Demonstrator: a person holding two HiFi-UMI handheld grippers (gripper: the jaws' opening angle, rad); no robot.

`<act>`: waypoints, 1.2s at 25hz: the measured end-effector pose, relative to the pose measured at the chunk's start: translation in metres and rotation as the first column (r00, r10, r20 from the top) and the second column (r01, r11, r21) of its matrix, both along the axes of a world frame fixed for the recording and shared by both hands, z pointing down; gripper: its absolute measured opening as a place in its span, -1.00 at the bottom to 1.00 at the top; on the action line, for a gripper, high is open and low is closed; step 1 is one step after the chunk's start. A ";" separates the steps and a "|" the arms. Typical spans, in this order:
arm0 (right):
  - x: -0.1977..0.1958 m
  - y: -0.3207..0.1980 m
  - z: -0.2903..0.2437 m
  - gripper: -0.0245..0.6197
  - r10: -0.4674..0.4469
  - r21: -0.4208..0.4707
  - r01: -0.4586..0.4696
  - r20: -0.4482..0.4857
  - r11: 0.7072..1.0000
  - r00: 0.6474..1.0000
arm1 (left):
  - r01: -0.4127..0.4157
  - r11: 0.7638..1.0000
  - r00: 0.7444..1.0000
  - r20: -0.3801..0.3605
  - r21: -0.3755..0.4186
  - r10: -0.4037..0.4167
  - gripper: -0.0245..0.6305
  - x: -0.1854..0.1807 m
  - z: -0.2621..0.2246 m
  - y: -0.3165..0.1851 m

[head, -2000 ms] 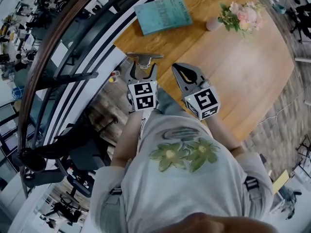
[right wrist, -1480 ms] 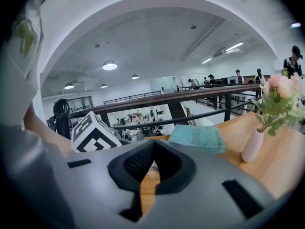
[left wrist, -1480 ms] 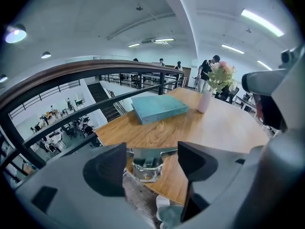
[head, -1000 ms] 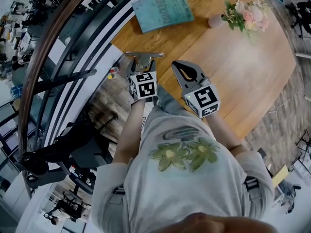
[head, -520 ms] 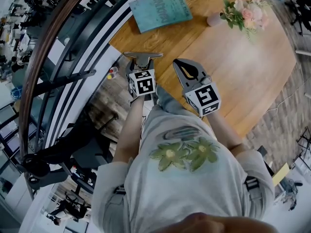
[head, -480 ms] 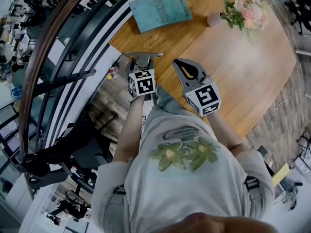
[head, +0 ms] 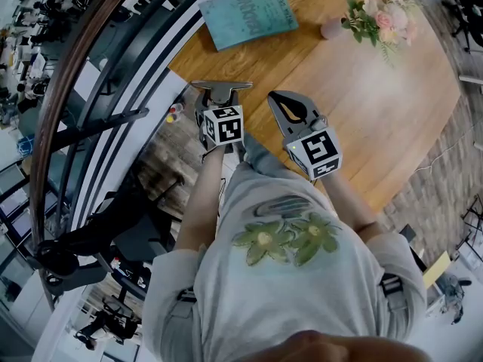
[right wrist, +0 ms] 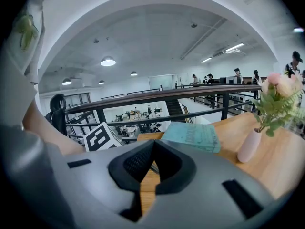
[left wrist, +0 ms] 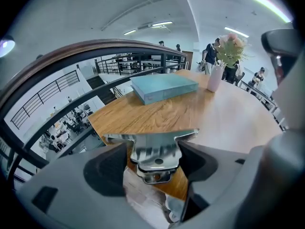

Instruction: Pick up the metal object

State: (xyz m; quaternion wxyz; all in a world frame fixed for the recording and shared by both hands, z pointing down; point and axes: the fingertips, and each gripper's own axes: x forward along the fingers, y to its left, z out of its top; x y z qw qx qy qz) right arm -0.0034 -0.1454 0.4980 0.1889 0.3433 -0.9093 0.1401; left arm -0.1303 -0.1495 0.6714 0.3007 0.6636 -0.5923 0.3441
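Table (head: 362, 111) w/ book (head: 247, 17) at far end. My L gripper (head: 221, 102) is clamped on the metal part (left wrist: 155, 151), held up by the table's near corner. R gripper (head: 290, 113) is pinched together, empty. Part looks stiff, slick, prob. light. Best grip is the narrow stem, w/ the wide flange past the tips as a stop.

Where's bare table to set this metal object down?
Widest bare patch: the right half of the table, between the vase and the near edge. A narrower gap lies between the book and the vase. Crowded: the near-left edge, by the left gripper and right gripper.
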 end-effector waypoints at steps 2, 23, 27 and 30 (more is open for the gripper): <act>0.000 0.000 0.000 -0.90 0.000 0.001 0.000 -0.004 1.000 1.000 | -0.005 1.000 1.000 0.005 0.000 0.005 0.08 0.000 -0.001 0.000; 0.012 -0.005 0.003 -0.90 0.021 -0.002 -0.021 -0.022 1.000 1.000 | -0.072 0.997 0.997 -0.008 0.000 0.072 0.00 0.003 0.001 -0.002; 0.012 -0.005 0.005 -0.90 0.020 -0.010 -0.020 -0.022 1.000 1.000 | -0.076 0.997 0.997 0.007 0.013 0.076 0.00 -0.001 -0.001 -0.001; 0.013 -0.004 0.005 -0.90 0.017 -0.011 -0.017 -0.026 1.000 1.000 | -0.080 0.996 0.997 0.002 0.044 0.080 0.00 -0.002 -0.008 -0.001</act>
